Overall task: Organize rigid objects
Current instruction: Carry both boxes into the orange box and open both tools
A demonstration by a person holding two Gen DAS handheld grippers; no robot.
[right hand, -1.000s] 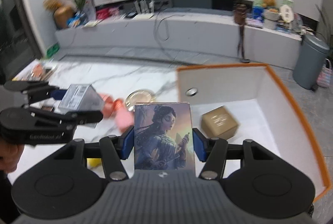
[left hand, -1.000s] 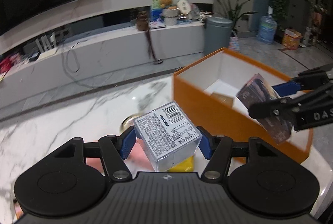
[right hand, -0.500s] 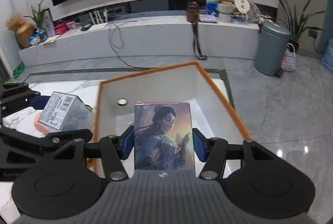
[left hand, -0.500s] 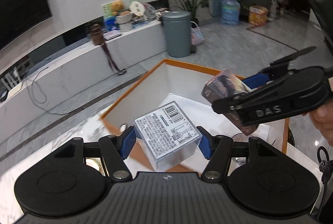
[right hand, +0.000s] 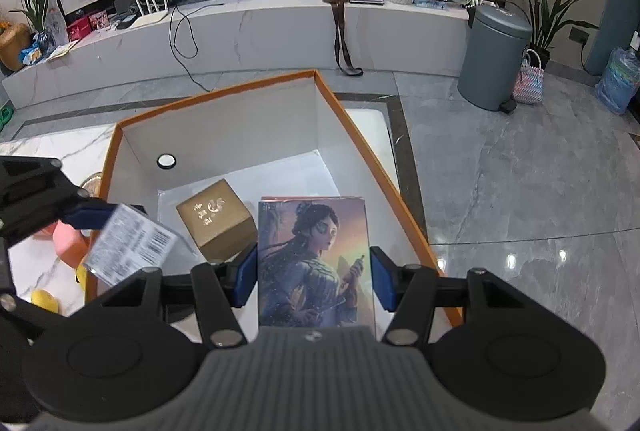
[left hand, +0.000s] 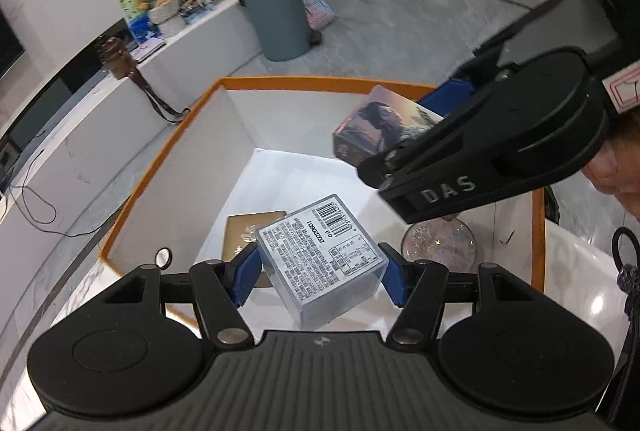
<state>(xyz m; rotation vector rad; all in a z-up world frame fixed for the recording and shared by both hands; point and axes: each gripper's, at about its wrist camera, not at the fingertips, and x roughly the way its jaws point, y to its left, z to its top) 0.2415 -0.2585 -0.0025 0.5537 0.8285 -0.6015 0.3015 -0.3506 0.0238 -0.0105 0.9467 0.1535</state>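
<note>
Jaws: both mine closed, left gripper (left hand: 320, 271) holding clear labelled plastic cube (left hand: 320, 255), right gripper (right hand: 312, 279) holding illustrated card box (right hand: 314, 259) | both above orange-rimmed white box (right hand: 360, 147) | free floor at 12 o'clock from right; brown cardboard cube (right hand: 218, 221) at 10.

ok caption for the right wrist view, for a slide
Right gripper holds an illustrated box over the orange bin; a brown box lies inside.
</note>
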